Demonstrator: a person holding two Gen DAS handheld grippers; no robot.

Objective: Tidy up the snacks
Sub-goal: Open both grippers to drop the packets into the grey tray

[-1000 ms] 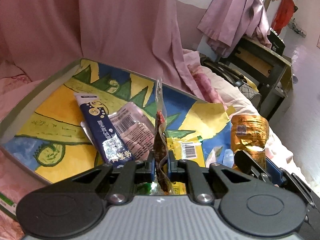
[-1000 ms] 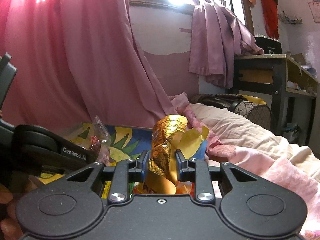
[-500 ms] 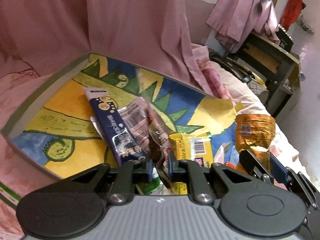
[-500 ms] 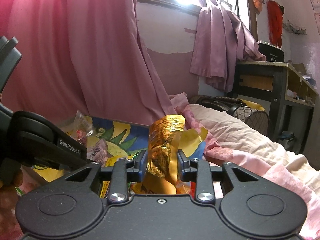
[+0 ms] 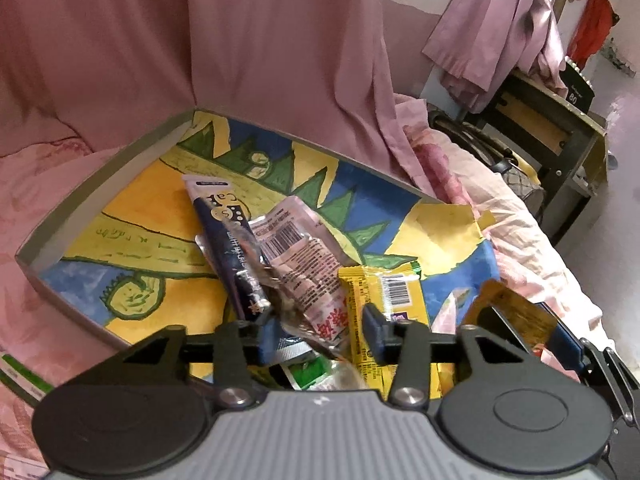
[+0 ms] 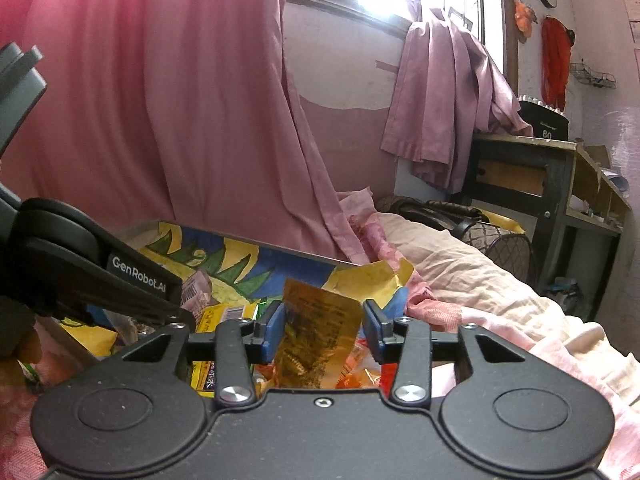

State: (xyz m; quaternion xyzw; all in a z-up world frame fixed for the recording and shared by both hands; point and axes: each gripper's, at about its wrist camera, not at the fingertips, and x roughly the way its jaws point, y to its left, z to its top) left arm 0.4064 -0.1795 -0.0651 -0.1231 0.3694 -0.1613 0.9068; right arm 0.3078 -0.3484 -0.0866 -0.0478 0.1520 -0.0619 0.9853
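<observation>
The left gripper (image 5: 318, 330) is opening over the near edge of the painted tray (image 5: 100, 176). A blurry clear packet (image 5: 296, 312) sits loose between its jaws, long side running toward the near edge. The right gripper (image 6: 322, 330) is opening too. The crinkly gold bag (image 6: 316, 332) stands upright between its blue pads (image 6: 274, 330), by the tray's right corner.

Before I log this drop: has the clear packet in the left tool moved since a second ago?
Yes. The clear packet has tipped from upright down onto the snacks in the painted tray.
</observation>
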